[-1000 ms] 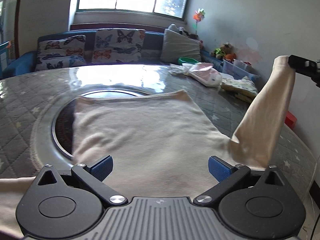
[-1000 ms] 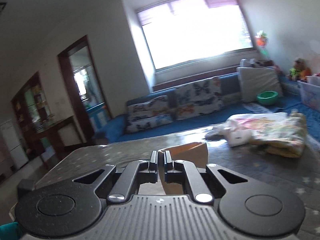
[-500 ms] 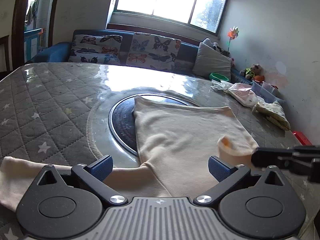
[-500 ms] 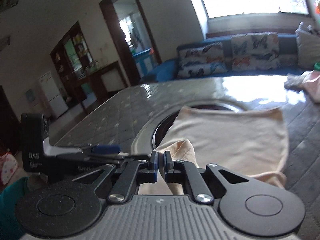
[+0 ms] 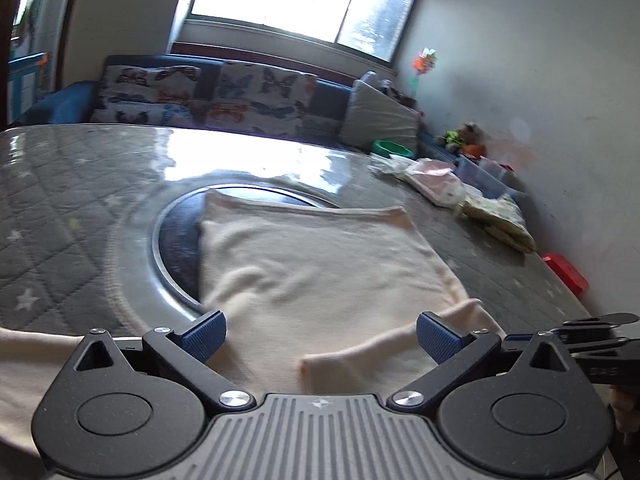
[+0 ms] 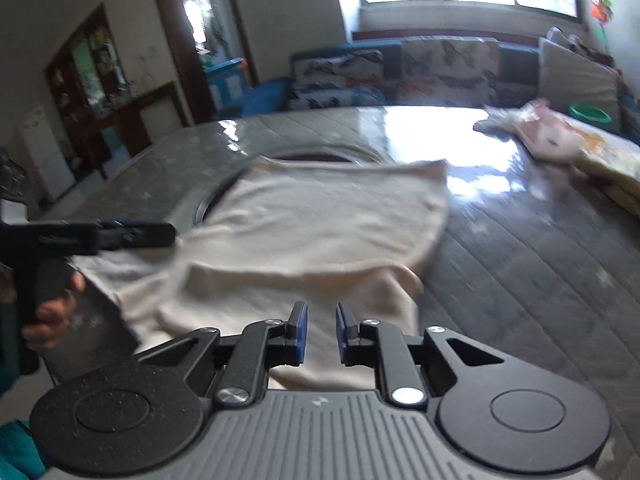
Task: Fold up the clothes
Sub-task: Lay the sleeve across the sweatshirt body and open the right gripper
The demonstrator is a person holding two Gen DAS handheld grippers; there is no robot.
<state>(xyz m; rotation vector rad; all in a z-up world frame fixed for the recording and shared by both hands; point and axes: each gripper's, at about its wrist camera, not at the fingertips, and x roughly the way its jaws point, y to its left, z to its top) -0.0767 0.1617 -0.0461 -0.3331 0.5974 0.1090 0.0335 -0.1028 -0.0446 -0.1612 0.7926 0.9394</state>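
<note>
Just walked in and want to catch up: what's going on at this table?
A person with a handheld gripper in each hand is folding a cream garment spread on the quilted table. One sleeve lies folded across the garment's near part. The right gripper hovers over the cloth with its jaws slightly apart, holding nothing; the left gripper is wide open above the near edge.

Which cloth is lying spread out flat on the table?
The big cream garment in the middle, near both grippers. The pink cloth and yellow patterned cloth sit bundled by the wall.
</note>
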